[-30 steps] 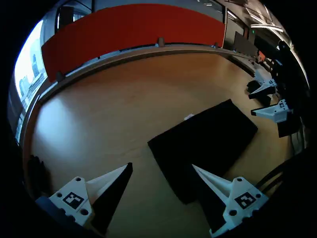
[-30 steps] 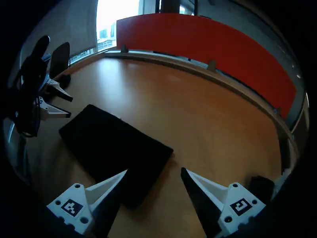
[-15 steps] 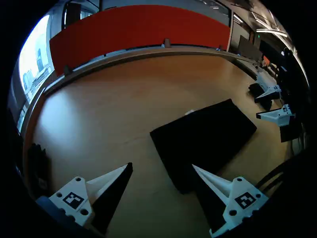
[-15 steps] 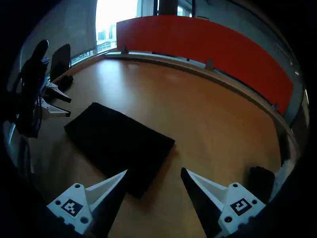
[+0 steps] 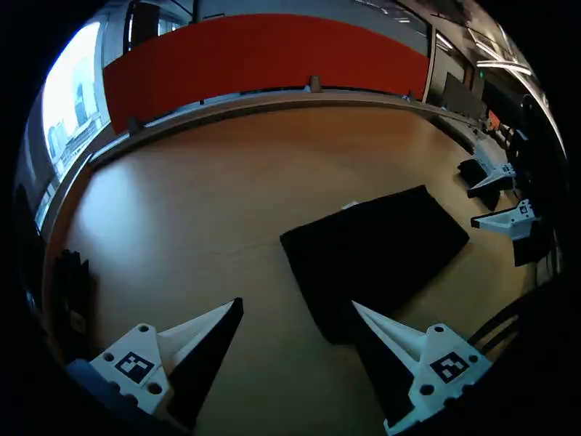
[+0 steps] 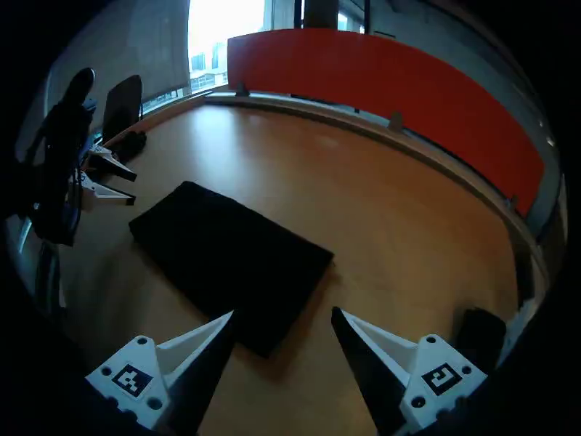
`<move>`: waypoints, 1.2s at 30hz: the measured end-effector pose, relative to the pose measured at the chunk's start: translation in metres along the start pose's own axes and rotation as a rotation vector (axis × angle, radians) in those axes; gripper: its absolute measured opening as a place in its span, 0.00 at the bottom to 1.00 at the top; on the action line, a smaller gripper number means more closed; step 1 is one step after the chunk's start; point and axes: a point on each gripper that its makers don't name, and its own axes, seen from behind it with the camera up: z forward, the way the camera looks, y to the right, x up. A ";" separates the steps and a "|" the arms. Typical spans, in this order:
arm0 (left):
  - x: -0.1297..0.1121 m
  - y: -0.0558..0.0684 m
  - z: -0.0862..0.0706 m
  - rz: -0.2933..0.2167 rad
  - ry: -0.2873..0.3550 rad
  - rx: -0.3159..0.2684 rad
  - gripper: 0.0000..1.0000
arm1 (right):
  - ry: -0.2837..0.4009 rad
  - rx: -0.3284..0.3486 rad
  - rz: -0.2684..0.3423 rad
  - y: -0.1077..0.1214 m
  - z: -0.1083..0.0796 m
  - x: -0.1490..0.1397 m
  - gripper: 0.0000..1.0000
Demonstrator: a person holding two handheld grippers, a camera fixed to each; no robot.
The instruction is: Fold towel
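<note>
Left gripper [image 5: 296, 303], right gripper [image 6: 282, 312]: jaws apart, empty. Towel [image 5: 374, 251] lay flat on desk [image 5: 189, 211]. Risk: grabbing one layer only, dragging towel askew.

folded black towel [image 5: 374, 258] lies flat on the wooden table [image 5: 218, 196]; left gripper [image 5: 298, 320] hovers agape above.

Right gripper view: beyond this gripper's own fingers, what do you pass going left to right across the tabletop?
Left gripper, open, at the far left → black towel, lying flat → small dark object at the far right, too dim to identify.
</note>
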 end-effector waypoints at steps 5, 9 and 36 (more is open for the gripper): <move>-0.004 -0.002 -0.009 -0.024 0.013 0.020 1.00 | -0.005 0.024 -0.020 -0.004 0.001 -0.003 0.95; -0.007 -0.005 -0.017 -0.044 0.023 0.039 1.00 | -0.011 0.040 -0.029 -0.005 0.002 -0.006 0.95; -0.044 -0.014 -0.053 -0.173 0.054 0.143 1.00 | -0.091 0.124 -0.125 -0.017 0.014 -0.035 0.92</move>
